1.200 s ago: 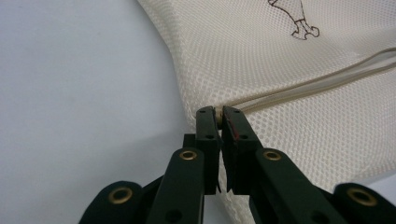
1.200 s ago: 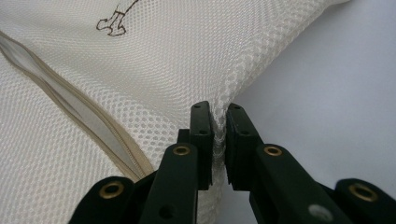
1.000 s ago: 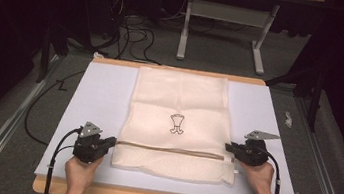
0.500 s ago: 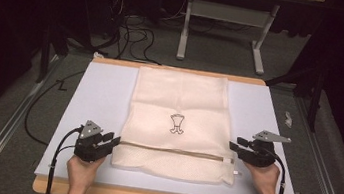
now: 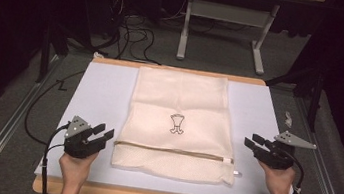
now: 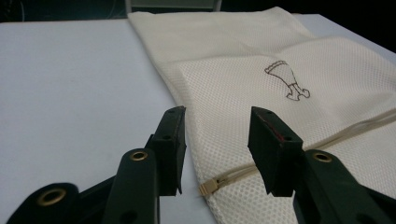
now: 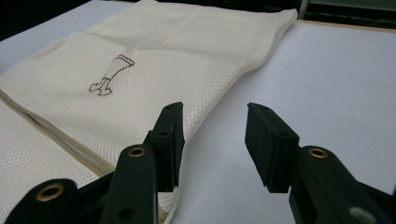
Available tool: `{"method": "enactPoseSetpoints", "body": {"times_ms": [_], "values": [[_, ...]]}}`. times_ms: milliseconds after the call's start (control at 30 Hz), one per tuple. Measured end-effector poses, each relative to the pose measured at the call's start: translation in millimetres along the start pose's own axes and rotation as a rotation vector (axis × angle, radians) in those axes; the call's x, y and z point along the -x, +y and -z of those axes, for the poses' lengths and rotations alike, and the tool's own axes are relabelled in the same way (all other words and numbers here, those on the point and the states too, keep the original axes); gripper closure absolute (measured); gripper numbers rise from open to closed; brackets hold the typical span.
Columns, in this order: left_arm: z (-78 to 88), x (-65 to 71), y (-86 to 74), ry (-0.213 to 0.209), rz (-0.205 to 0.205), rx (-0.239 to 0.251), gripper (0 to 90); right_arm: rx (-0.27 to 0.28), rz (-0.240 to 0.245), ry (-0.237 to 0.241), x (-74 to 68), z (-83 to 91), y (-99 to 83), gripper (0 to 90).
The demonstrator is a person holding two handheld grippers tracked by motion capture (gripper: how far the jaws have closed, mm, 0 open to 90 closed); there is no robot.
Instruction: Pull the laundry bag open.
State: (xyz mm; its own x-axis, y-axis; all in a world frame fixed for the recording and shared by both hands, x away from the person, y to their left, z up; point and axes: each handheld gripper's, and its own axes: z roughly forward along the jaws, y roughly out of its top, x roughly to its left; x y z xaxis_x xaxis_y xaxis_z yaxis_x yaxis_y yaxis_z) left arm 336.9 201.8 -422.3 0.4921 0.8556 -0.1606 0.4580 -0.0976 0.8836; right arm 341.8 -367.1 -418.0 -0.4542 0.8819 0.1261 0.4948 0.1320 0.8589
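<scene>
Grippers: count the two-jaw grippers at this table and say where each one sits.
2. The left gripper is off the mesh bag's near-left corner; the right gripper is off its right edge. Both open.

A cream mesh laundry bag (image 5: 176,123) lies flat on the white table top (image 5: 100,92), lengthwise away from the person, its far edge at the table's far side. A small dark outline emblem (image 5: 176,124) sits near its middle. A zipper (image 5: 173,151) runs across its width near the close end, with a white pull tab (image 5: 236,173) at its right end. The fabric below the zipper looks slightly rumpled.
</scene>
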Motion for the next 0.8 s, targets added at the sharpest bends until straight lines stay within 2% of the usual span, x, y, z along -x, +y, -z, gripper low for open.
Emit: {"method": "enactPoseSetpoints", "body": {"times_ms": [100,400,800], "values": [[3.0,-5.3,1.2,0.003,0.019,0.015,56.3,0.017,-0.01,-0.011,4.7,6.5,-0.5,57.6],[5.9,-15.5,1.4,0.027,0.04,0.029,55.9,0.062,-0.052,-0.041,21.9,20.1,-4.7,57.6],[5.8,-28.3,-0.9,0.056,0.072,0.044,55.5,0.076,-0.106,-0.082,43.1,29.6,-17.7,58.4]]}}
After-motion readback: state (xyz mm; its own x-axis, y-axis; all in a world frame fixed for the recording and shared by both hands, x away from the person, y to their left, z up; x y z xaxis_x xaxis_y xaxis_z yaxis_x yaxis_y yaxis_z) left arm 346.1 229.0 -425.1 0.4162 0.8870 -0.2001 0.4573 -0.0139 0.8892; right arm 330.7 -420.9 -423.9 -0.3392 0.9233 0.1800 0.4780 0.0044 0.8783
